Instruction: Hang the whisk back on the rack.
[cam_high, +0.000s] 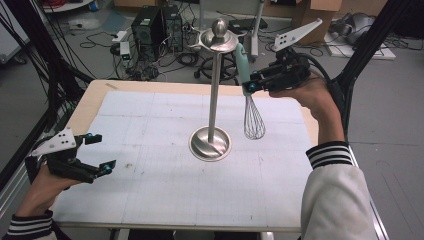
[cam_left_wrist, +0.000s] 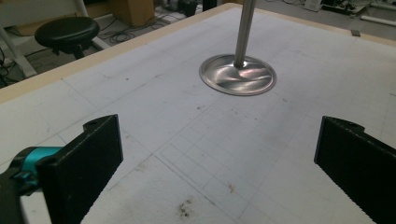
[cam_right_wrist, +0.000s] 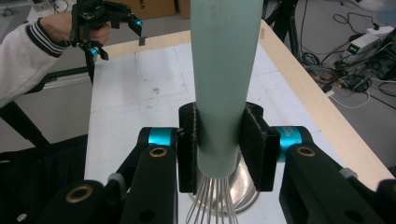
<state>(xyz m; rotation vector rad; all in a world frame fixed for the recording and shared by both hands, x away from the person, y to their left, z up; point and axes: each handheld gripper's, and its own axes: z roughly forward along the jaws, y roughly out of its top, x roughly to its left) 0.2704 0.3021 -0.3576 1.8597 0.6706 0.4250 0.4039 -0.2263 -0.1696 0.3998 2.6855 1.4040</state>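
Observation:
A whisk with a pale green handle (cam_high: 243, 67) and wire head (cam_high: 254, 120) hangs upright beside a steel stand (cam_high: 214, 95), just right of its pole. My right gripper (cam_high: 248, 86) is shut on the handle's lower end, and both pads clamp the handle (cam_right_wrist: 224, 84) in the right gripper view, wires (cam_right_wrist: 211, 203) fanning out below. The stand has a round base (cam_high: 210, 144) and a knobbed top disc (cam_high: 219, 39). My left gripper (cam_high: 100, 152) rests low at the table's left front, open and empty, facing the base (cam_left_wrist: 238, 74).
A white gridded mat (cam_high: 165, 190) covers the wooden table (cam_high: 92, 97). Computers, cables and a stool (cam_left_wrist: 67, 30) stand on the floor beyond the far edge. A dark frame post (cam_high: 367, 45) rises at the right.

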